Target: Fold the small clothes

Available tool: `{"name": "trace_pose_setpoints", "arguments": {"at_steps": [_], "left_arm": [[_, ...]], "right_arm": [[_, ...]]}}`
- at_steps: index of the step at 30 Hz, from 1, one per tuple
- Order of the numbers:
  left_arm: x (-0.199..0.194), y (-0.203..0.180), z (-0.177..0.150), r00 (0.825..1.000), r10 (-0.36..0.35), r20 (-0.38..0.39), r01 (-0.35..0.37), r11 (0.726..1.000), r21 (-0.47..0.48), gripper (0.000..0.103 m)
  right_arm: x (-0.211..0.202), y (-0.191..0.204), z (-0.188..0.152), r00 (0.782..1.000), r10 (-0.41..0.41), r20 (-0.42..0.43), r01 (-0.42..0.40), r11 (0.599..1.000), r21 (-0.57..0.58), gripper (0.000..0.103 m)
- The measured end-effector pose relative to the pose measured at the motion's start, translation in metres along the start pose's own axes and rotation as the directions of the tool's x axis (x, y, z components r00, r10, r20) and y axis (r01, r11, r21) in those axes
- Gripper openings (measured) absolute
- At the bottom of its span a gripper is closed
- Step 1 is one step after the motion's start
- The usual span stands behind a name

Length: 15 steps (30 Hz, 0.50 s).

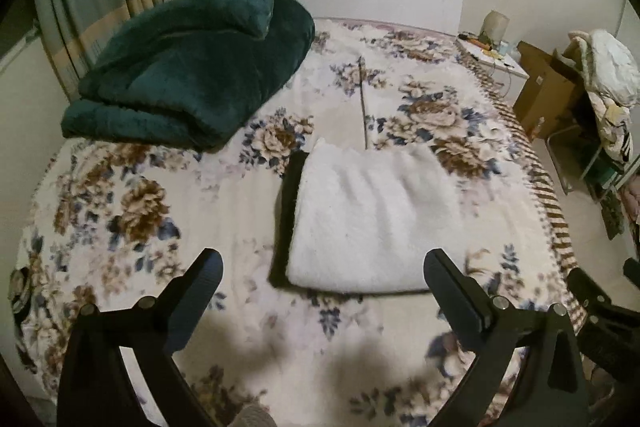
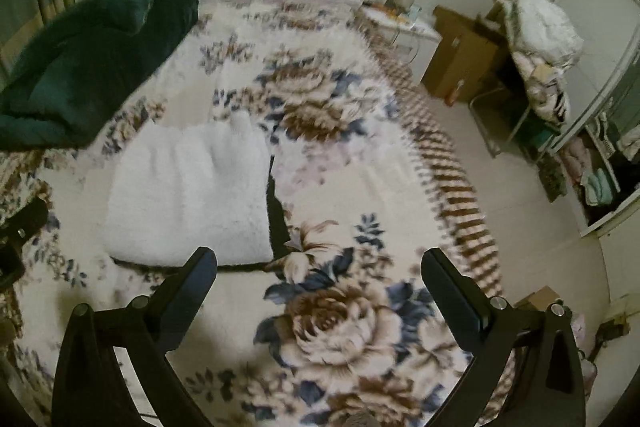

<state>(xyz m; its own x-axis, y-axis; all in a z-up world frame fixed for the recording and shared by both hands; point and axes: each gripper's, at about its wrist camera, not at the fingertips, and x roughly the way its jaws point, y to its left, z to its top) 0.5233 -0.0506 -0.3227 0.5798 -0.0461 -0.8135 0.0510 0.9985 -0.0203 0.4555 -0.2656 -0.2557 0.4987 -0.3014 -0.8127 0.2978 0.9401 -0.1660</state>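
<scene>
**What can't be made out from here**

A dark garment (image 1: 286, 211) lies mostly hidden under the folded white towel (image 1: 372, 215), only a strip along its edges showing. The small things on the bedside table (image 1: 494, 57) are too tiny and soft to name. The pile on the chair (image 2: 538, 39) is a blur of fabric. The green blanket (image 2: 80, 67) runs off the left edge in the right wrist view. The flower pattern on the bedspread (image 2: 328, 327) smears throughout.

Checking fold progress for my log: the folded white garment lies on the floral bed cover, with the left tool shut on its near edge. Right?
Not quite. The white garment does lie folded on the floral bed cover, but the left tool is open and holds nothing, its fingers spread clear of the near edge. The left wrist view shows it.
</scene>
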Motion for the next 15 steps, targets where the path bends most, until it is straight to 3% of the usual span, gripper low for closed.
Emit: {"name": "trace_pose_setpoints", "arguments": {"at_steps": [15], "left_arm": [[-0.217,-0.011,-0.017,0.995,-0.019,0.102,0.019,1.0,0.001,0.103]], "right_arm": [[-0.277,-0.056,-0.018,0.981,0.01,0.196,-0.014,1.0,0.02,0.103]]}}
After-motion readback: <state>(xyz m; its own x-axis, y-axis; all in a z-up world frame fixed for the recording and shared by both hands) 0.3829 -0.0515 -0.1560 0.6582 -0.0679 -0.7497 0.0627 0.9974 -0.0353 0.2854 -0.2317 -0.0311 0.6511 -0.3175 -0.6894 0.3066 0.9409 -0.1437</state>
